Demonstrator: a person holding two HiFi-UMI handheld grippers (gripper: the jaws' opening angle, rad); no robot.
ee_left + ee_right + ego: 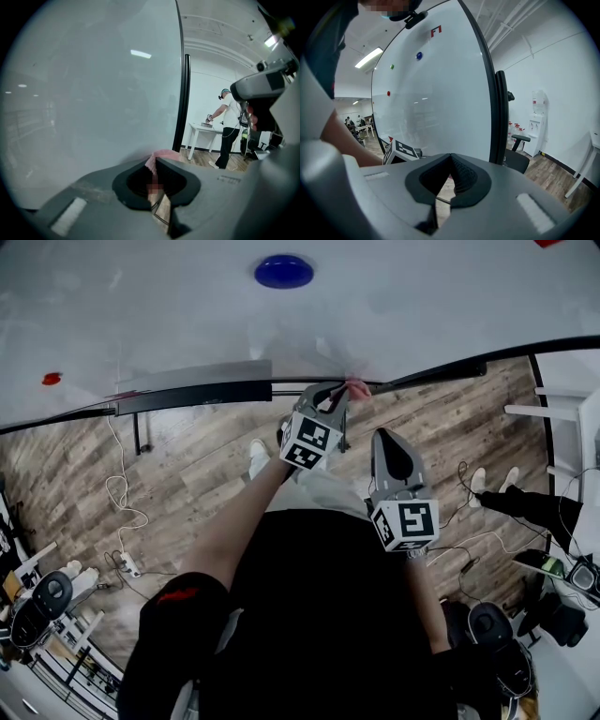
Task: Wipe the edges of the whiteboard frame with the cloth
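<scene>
Whiteboard (169, 324) close in all views

The person wears a black top (319, 615) with a red mark (178, 594) on one sleeve (164, 643). The left gripper (337, 397) and right gripper (387, 442) are grey, each with a black-and-white cube (309, 442).

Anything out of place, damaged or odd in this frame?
Nothing stands out. The left gripper holds the pink cloth at the lower edge of the whiteboard frame; the right gripper hangs shut and empty beside it. Loose cables trail over the wooden floor.
</scene>
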